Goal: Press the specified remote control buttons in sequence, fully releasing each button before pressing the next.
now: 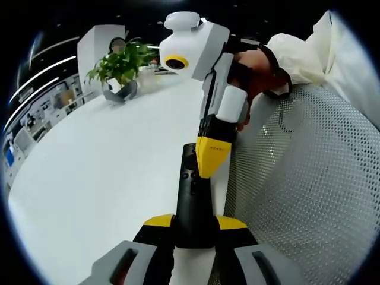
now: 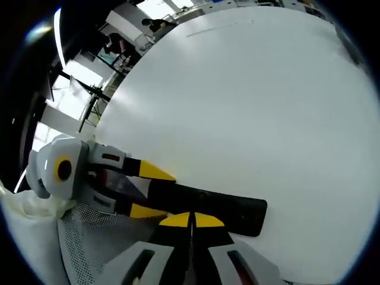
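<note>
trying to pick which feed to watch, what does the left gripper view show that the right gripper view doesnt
Left gripper view: a potted plant far across the table, a white mesh chair back, and the person's hand holding the right hand-held gripper, whose shut yellow tips come down on the remote.

Right gripper view: the remote's far end lying flat, and an office background beyond the table edge.

Both: the black remote, clamped by the left hand-held gripper, and the white table.

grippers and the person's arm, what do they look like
Each gripper has yellow jaw tips on black links and grey bases. The right gripper has a white body with black sections. The left gripper looks alike. The sleeve is white, with a black wrist strap.
</note>
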